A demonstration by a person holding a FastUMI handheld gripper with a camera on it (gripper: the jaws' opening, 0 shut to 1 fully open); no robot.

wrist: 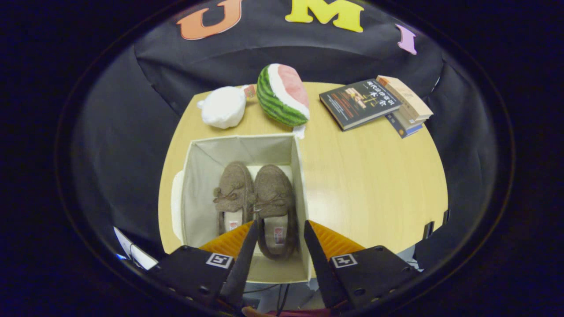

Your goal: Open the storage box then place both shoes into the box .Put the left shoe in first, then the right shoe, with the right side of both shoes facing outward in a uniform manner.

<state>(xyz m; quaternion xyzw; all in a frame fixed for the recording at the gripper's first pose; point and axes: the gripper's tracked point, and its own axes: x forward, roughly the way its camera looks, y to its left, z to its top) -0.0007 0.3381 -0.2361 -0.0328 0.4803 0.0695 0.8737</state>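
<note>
Tool open, fingers spread apart and holding nothing, hovering over the near edge of the storage box. Box is open-topped, pale fabric walls, sitting on the round wooden tabletop. Both brown slippers lie inside on the box floor, side by side and touching, toes pointing away from the tool, heels toward it. One shoe lies on the left side of the box, the other shoe next to it, by the box's right wall; its heel end shows in the gap between the two fingers, but the fingers are above it, not pressing on it. Each has a small bow on top and a light insole with a red tag. Cannot tell which is the left shoe. Beyond the box, a white plush and a watermelon-slice plush rest on the far side of the tabletop, near each other. Further right, a stack of books, well apart from the box.
</note>
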